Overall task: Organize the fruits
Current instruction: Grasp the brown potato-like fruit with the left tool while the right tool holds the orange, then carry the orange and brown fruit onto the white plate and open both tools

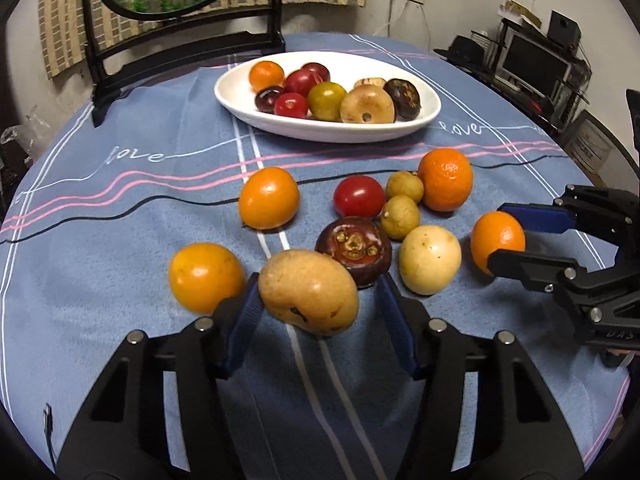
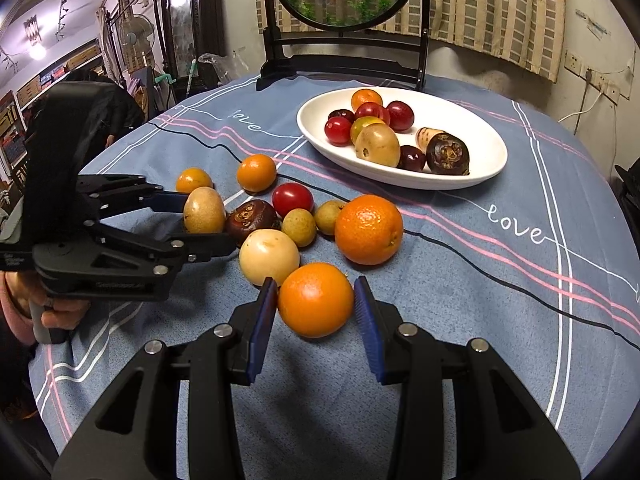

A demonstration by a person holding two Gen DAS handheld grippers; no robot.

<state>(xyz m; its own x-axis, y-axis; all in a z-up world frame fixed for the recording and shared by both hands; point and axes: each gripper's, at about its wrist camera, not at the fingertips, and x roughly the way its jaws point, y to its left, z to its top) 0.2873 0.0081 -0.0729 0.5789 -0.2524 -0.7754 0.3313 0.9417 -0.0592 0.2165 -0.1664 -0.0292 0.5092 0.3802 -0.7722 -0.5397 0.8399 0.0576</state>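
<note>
Several loose fruits lie on the blue tablecloth in front of a white oval plate (image 1: 424, 120) (image 2: 488, 168) that holds several fruits. My left gripper (image 1: 318, 304) (image 2: 204, 216) is open around a tan oval fruit (image 1: 308, 298) (image 2: 204, 210); its left pad touches the fruit, the right pad stands apart. My right gripper (image 2: 316, 304) (image 1: 500, 236) is open around a small orange (image 2: 316, 300) (image 1: 496, 242), with narrow gaps at both pads. A larger orange (image 2: 369, 229) (image 1: 445, 179), a red tomato (image 1: 359, 196), a dark mangosteen (image 1: 354, 250) and a pale round fruit (image 1: 430, 259) lie between.
A round painted screen on a black stand (image 2: 344, 60) (image 1: 180, 56) stands at the table's far edge behind the plate. Two more oranges (image 1: 269, 198) (image 1: 206, 276) lie left of the cluster. Shelves and a monitor (image 1: 536, 64) stand beyond the table.
</note>
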